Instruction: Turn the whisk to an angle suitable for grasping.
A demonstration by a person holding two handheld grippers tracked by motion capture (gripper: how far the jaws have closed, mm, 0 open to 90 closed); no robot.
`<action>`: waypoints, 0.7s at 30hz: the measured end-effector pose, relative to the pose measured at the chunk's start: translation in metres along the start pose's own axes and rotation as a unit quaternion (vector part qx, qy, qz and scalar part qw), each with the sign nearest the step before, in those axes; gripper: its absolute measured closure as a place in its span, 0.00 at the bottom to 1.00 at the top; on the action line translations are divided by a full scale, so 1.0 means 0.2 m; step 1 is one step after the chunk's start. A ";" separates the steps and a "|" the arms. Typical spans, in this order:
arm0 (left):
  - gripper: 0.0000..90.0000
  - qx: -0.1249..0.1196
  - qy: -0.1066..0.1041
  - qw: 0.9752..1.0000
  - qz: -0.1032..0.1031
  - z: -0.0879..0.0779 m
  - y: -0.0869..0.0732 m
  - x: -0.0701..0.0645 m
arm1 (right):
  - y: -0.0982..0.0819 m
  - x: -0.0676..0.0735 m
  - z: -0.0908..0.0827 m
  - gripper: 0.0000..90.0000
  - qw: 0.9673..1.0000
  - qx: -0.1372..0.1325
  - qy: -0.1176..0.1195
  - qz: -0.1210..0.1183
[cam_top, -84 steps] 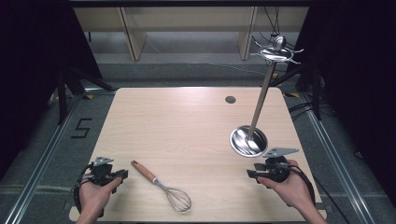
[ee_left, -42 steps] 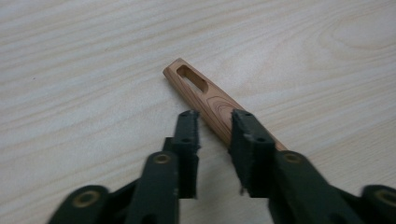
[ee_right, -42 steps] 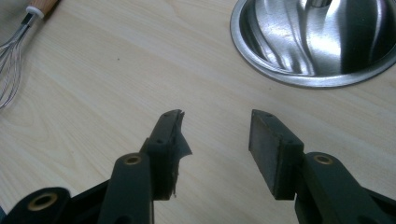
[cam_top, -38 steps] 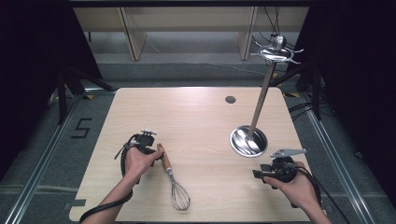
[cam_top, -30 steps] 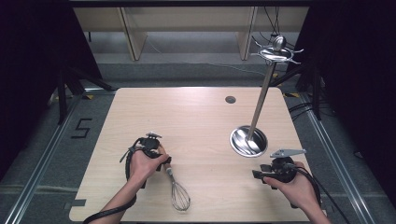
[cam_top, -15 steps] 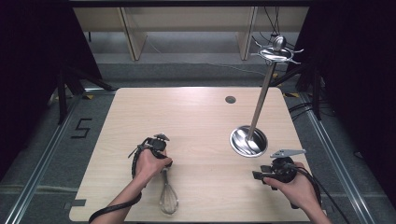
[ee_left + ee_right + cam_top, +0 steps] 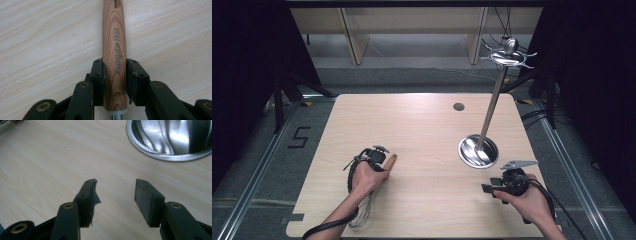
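High view, left first: finds the left gripper (image 7: 381,156) gone from its old spot at the near edge and brought in over the whisk (image 7: 390,160), which lay loose on the surface (image 7: 422,125) moments ago. Grips it now. Has swung it round as well: the wooden tip pokes out just past the fingers, away from the person, while the wire loops (image 7: 361,214) trail back behind the fingers, beneath the left forearm.

Left gripper view confirms it: fingers (image 7: 97,72) clamped on either side of the handle (image 7: 113,35), close to its metal collar, pads touching wood. Cannot tell whether the handle rests on the surface or hangs just clear of it. Means the grasp is made and the lift comes next, by the look of it.

Further right stands the rack (image 7: 492,100), with its steel base (image 7: 478,150) just ahead of the right fingers and its hooks (image 7: 508,55) high above, likely where the whisk goes.

Right gripper (image 7: 487,189) has hardly shifted. Right gripper view shows fingers (image 7: 148,201) apart, holding nothing, low over the surface. Perhaps waits to steady the base.
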State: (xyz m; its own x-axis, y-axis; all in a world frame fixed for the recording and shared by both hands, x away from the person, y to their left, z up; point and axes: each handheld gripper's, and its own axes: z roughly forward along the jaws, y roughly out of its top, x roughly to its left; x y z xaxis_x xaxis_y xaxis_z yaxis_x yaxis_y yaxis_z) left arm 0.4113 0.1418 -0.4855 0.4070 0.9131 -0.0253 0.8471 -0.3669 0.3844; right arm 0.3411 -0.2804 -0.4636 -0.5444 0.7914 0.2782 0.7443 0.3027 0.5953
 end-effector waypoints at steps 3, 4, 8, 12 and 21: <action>0.76 -0.004 -0.003 1.000 0.004 -0.01 -0.01 0.01 | 0.00 0.00 0.00 0.58 1.000 0.000 -0.008 0.001; 0.76 -0.014 0.000 1.000 0.006 -0.01 -0.02 0.01 | 0.00 0.00 0.00 0.58 1.000 0.000 -0.006 0.001; 0.76 -0.056 -0.010 0.998 0.010 -0.06 -0.05 0.03 | 0.00 0.00 0.00 0.58 1.000 -0.001 -0.007 0.001; 0.77 -0.116 -0.022 0.993 0.012 -0.13 -0.06 0.04 | 0.00 0.00 0.00 0.58 1.000 -0.002 -0.008 0.000; 0.77 -0.238 -0.060 0.968 0.045 -0.28 -0.08 -0.01 | 0.00 0.00 0.00 0.58 1.000 -0.015 -0.008 -0.013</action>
State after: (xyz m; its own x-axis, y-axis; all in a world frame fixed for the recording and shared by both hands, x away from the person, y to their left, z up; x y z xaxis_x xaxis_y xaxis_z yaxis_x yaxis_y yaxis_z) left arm 0.3780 0.1564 -0.4405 0.5333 0.8432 -0.0674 0.5646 -0.2955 0.7706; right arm 0.3422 -0.2804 -0.4638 -0.5568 0.7920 0.2504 0.7177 0.3069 0.6251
